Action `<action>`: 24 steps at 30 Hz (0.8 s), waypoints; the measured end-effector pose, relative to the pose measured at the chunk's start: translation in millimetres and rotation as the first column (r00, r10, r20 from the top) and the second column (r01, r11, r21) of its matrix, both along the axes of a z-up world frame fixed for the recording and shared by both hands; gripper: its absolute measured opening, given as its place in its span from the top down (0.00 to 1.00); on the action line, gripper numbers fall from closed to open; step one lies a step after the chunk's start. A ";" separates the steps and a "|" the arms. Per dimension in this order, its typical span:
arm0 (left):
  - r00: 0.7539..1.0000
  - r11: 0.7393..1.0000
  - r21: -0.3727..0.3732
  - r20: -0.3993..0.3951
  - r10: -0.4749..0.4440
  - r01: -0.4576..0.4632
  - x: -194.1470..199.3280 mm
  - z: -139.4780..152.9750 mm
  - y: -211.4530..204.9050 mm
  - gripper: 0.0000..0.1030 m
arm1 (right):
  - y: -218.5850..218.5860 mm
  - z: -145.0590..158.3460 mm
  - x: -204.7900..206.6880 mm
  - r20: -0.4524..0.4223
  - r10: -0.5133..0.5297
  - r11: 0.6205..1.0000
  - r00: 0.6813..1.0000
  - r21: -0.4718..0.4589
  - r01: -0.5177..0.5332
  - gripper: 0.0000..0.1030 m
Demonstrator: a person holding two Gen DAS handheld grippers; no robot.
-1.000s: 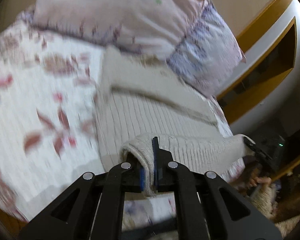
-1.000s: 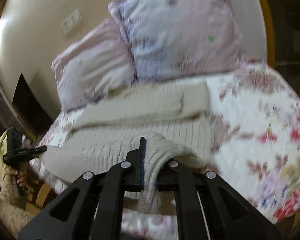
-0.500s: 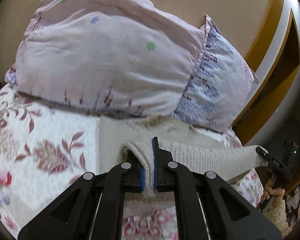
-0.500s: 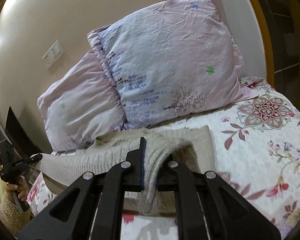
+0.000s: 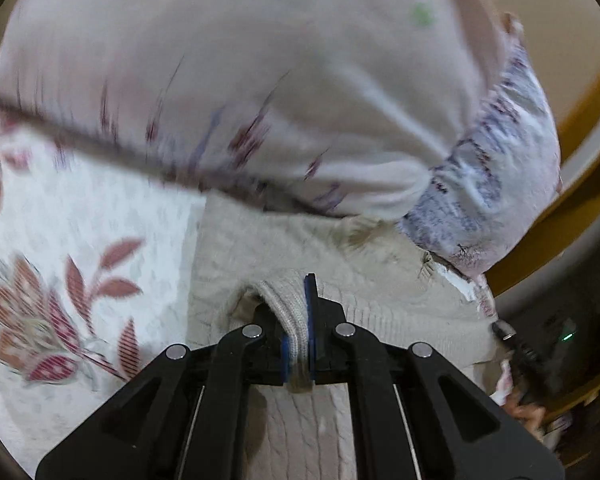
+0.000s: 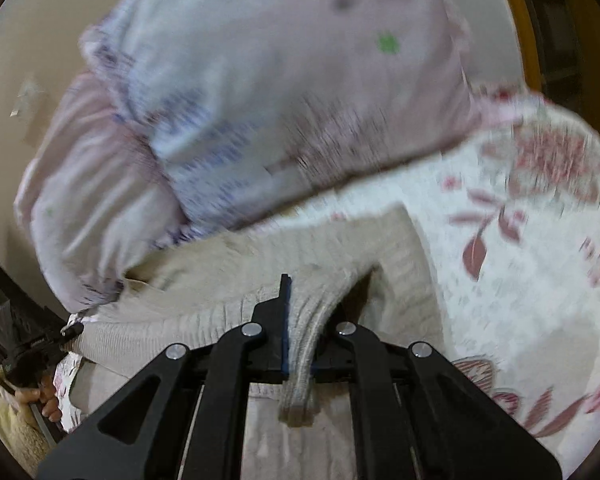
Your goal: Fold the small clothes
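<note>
A beige ribbed knit sweater [image 5: 284, 248] lies on the floral bedspread, its far edge against the pillows. My left gripper [image 5: 298, 320] is shut on a fold of the sweater's hem. My right gripper [image 6: 304, 312] is shut on the hem's other corner; the sweater [image 6: 320, 248] stretches between the two grippers. In the left wrist view the right gripper [image 5: 516, 344] shows at the sweater's right end. In the right wrist view the left gripper [image 6: 40, 348] shows at its left end. Both views are motion-blurred.
Two pink and lilac pillows [image 5: 240, 92] [image 6: 280, 100] lean on the cream wall behind the sweater. The floral bedspread [image 5: 72, 248] [image 6: 532, 264] spreads to either side. A wooden headboard edge [image 5: 580, 200] runs at the right.
Both grippers have carried the held hem forward and down towards the pillows, folding the sweater over itself. The pillows now fill more of both views.
</note>
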State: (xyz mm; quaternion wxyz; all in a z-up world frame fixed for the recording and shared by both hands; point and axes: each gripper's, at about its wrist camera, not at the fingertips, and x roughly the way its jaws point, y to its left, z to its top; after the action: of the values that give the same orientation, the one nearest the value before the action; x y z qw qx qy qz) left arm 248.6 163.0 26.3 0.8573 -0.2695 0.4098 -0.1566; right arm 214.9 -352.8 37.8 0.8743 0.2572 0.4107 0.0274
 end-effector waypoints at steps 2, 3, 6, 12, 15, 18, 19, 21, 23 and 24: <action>0.999 0.998 -0.060 -0.039 0.004 -0.006 4.7 -10.2 5.5 0.95 | -3.4 -10.8 4.0 -0.026 -0.006 0.999 1.000 0.036 0.007 0.93; 0.999 0.996 -0.089 -0.053 0.005 -0.010 6.6 -14.0 8.2 0.95 | -5.1 -13.8 5.1 -0.034 -0.008 0.999 0.999 0.051 0.009 0.93; 0.997 0.992 -0.129 -0.080 0.004 -0.014 11.1 -18.8 10.0 0.94 | -8.3 -18.2 10.4 -0.053 -0.013 0.996 0.999 0.085 0.017 0.87; 0.989 0.976 -0.214 -0.147 0.001 -0.033 25.0 -26.7 9.6 0.94 | -20.4 -22.8 30.9 -0.071 -0.035 0.974 0.997 0.222 0.050 0.56; 0.986 0.960 -0.277 -0.164 -0.002 -0.044 31.0 -28.6 11.2 0.87 | -23.8 -23.9 40.4 -0.073 -0.056 0.964 0.996 0.257 0.073 0.50; 0.987 0.949 -0.310 -0.159 0.004 -0.054 32.9 -26.7 13.0 0.68 | -23.7 -24.6 44.3 -0.076 -0.068 0.962 0.995 0.258 0.085 0.48; 0.989 0.946 -0.318 -0.150 0.009 -0.057 32.4 -24.8 14.2 0.59 | -23.4 -23.9 43.8 -0.074 -0.069 0.963 0.995 0.257 0.086 0.48; 0.992 0.941 -0.332 -0.120 0.027 -0.066 29.7 -18.4 21.0 0.52 | -23.3 -20.4 41.2 -0.066 -0.073 0.966 0.995 0.243 0.087 0.48; 0.994 0.942 -0.328 -0.098 0.037 -0.068 25.3 -12.5 26.2 0.51 | -25.7 -11.6 33.4 -0.046 -0.085 0.974 0.995 0.208 0.092 0.47; 0.995 0.946 -0.318 -0.088 0.041 -0.067 23.0 -10.2 28.5 0.51 | -28.2 -8.5 30.8 -0.039 -0.091 0.975 0.995 0.198 0.097 0.47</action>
State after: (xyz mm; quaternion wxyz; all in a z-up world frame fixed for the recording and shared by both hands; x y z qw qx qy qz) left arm 271.5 191.5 16.1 0.7890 -0.4224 0.4053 -0.1866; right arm 245.7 -381.0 29.3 0.8383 0.3630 0.4062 0.0234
